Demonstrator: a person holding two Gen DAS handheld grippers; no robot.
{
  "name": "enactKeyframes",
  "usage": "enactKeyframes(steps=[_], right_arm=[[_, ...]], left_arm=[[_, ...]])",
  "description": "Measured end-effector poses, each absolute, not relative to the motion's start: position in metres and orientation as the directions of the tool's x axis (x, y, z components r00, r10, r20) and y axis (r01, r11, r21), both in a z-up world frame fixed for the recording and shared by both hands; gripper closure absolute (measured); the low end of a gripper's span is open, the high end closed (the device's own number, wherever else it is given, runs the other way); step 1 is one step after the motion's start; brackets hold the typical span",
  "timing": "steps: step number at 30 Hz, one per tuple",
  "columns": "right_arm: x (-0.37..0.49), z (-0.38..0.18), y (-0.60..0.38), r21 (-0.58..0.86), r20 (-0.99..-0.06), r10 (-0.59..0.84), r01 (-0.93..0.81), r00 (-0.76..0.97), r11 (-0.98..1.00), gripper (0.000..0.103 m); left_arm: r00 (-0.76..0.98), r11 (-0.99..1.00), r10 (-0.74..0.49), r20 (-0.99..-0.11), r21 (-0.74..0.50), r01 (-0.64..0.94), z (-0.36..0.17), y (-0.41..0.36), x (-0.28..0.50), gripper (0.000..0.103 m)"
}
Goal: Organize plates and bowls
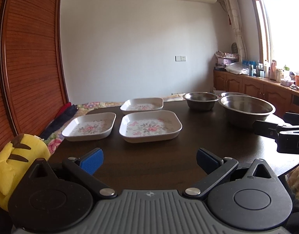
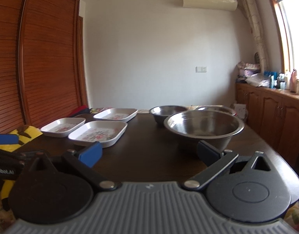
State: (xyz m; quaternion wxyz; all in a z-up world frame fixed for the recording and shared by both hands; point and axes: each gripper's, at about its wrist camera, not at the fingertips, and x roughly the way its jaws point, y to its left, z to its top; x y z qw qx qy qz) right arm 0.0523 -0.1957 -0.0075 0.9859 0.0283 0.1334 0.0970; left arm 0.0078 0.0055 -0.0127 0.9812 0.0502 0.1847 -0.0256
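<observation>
Three white square plates with pink flowers lie on the dark table (image 1: 149, 152): one nearest (image 1: 150, 125), one to its left (image 1: 89, 125), one behind (image 1: 142, 104). Steel bowls stand to the right: a large one (image 1: 247, 108), a small one (image 1: 200, 100) and a third rim behind (image 1: 230, 94). My left gripper (image 1: 149, 160) is open, short of the nearest plate, with nothing between its blue pads. My right gripper (image 2: 148, 154) is open too, just short of the large bowl (image 2: 204, 126); the plates (image 2: 98, 133) lie to its left.
A yellow plush toy (image 1: 15, 161) sits at the table's left edge on a flowered cover. A tall wooden wardrobe (image 1: 30, 58) stands on the left. Wooden cabinets with bottles (image 1: 266, 74) run under the window on the right. The right gripper's body (image 1: 282, 134) juts in beside the large bowl.
</observation>
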Motion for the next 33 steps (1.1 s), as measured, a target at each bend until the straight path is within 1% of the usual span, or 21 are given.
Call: enactKeyframes(steps=[3, 5, 9, 16, 23, 29, 30, 31, 32, 33], right_arm=[[0.060, -0.003, -0.194, 0.093, -0.282, 0.258, -0.241, 0.924, 0.966, 0.000], [0.062, 0.002, -0.192, 0.071, -0.277, 0.283, -0.274, 0.918, 0.959, 0.000], [0.064, 0.019, -0.189, 0.016, -0.261, 0.306, -0.313, 0.916, 0.950, 0.000], [0.080, 0.035, -0.181, 0.009, -0.272, 0.365, -0.377, 0.890, 0.926, 0.000], [0.104, 0.034, -0.170, 0.013, -0.312, 0.389, -0.406, 0.867, 0.914, 0.000], [0.129, 0.026, -0.159, 0.058, -0.368, 0.417, -0.427, 0.831, 0.902, 0.000], [0.133, 0.024, -0.156, 0.065, -0.376, 0.422, -0.431, 0.825, 0.900, 0.001], [0.136, 0.024, -0.154, 0.072, -0.383, 0.431, -0.439, 0.817, 0.896, 0.004], [0.139, 0.023, -0.152, 0.082, -0.392, 0.441, -0.447, 0.807, 0.891, 0.013], [0.144, 0.022, -0.151, 0.093, -0.404, 0.447, -0.450, 0.798, 0.888, 0.016]], left_arm=[[0.925, 0.993, -0.026, -0.379, 0.100, 0.069, -0.013, 0.010, 0.011, 0.000], [0.920, 0.991, -0.021, -0.390, 0.116, 0.072, -0.013, 0.014, 0.013, 0.000], [0.918, 0.992, -0.017, -0.397, 0.109, 0.065, -0.010, 0.025, 0.018, 0.000], [0.915, 0.993, -0.022, -0.403, 0.099, 0.067, -0.001, 0.038, 0.028, 0.000], [0.914, 0.994, -0.024, -0.404, 0.090, 0.065, 0.006, 0.051, 0.042, 0.000], [0.911, 0.995, -0.039, -0.410, 0.069, 0.073, 0.013, 0.063, 0.055, 0.006], [0.911, 0.995, -0.043, -0.411, 0.065, 0.076, 0.014, 0.064, 0.058, 0.008], [0.909, 0.995, -0.049, -0.413, 0.060, 0.081, 0.014, 0.066, 0.061, 0.009], [0.907, 0.995, -0.059, -0.418, 0.053, 0.089, 0.015, 0.067, 0.064, 0.011], [0.903, 0.995, -0.062, -0.424, 0.049, 0.092, 0.015, 0.068, 0.068, 0.013]])
